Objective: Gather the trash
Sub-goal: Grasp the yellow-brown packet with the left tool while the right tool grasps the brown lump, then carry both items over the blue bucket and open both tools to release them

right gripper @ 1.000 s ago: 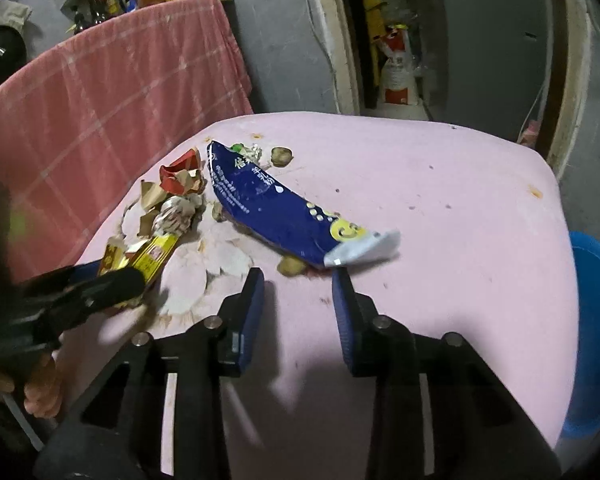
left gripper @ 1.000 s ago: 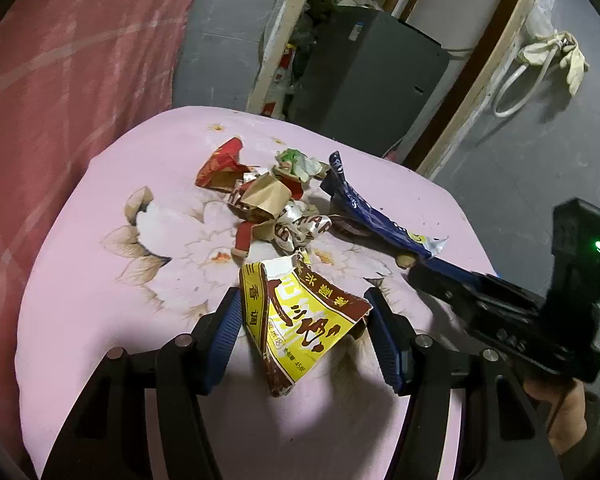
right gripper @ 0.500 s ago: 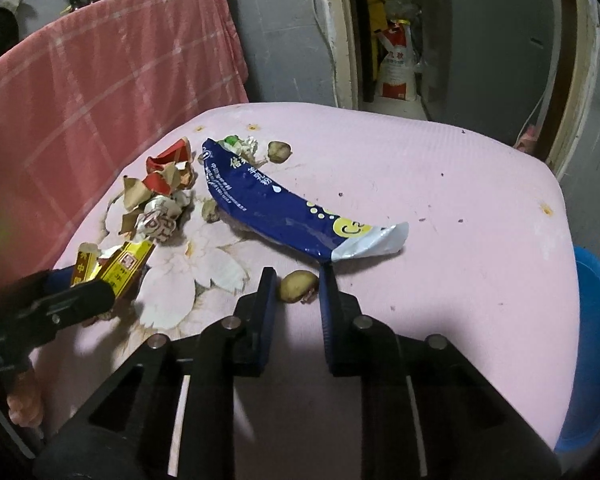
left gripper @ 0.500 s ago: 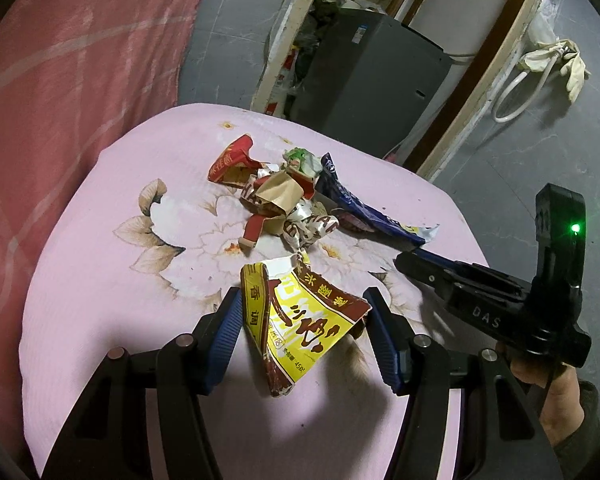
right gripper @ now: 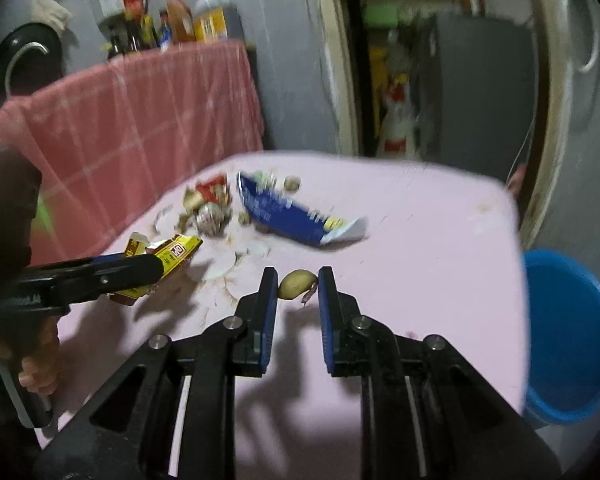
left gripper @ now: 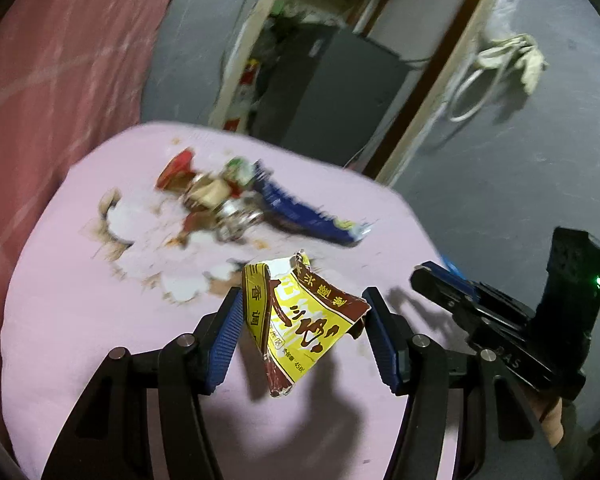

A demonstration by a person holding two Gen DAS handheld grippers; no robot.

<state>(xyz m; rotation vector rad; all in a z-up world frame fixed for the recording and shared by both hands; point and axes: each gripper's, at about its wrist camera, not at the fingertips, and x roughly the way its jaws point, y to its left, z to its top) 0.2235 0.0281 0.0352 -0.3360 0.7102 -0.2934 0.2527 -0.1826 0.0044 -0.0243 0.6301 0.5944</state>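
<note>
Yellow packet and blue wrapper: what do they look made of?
Yellow packet: looks like thin printed plastic or foil film, glossy; it holds sharp creases and has torn edges. Blue wrapper: probably the same kind of glossy film, crumpled flat with a pale inner end; blur leaves it uncertain.

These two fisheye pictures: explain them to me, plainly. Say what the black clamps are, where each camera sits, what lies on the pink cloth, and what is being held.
No robot here: a person holds a two-finger clamp in each hand, each with a camera looking along its fingers. The left-hand view shows the left gripper pinching a yellow and brown wrapper, with the right gripper at the side. The right-hand view shows the right gripper closed on a small tan scrap. On the pink tablecloth lie a blue packet and a pile of crumpled wrappers. A blue bucket stands beside the table.
</note>
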